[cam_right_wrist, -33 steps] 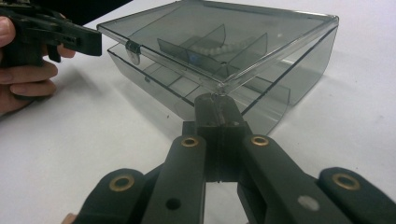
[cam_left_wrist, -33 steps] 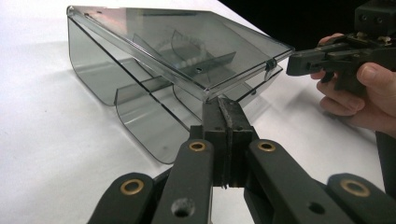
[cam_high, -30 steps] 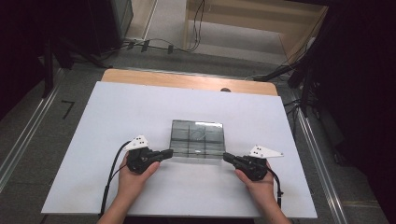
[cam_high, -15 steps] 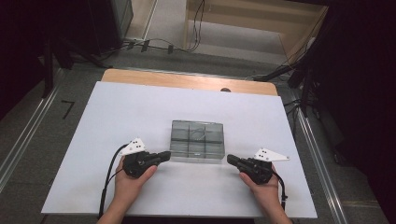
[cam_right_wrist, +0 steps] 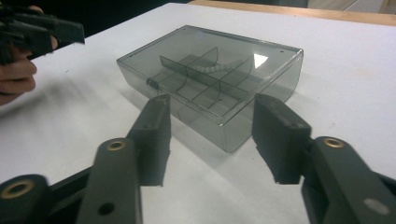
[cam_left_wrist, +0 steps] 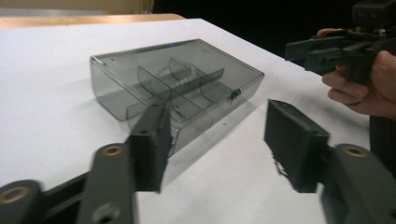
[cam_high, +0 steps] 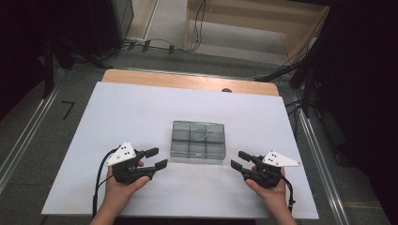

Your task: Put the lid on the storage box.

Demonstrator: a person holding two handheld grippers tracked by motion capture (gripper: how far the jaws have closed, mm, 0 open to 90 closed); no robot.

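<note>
the left hand-held gripper (cam_high: 156,158) sits farther from the box (cam_high: 197,141) than a second ago, when its tips reached the box's left near corner; it has drawn back toward the person and its jaws stand spread, holding nothing. the right hand-held gripper (cam_high: 238,159) has pulled back the same way, off the box's right near corner, jaws also spread and empty. there are two hand-held grippers, one in each hand, both low over the white bench (cam_high: 141,108), each just beside a near corner of the box without touching it. there is one box, smoky clear plastic with its lid shut, lying flat near the middle of the bench where it lay before. inside it, dividers make six compartments, and a pale beaded strand (cam_right_wrist: 219,66) lies in one of the back ones.
</note>
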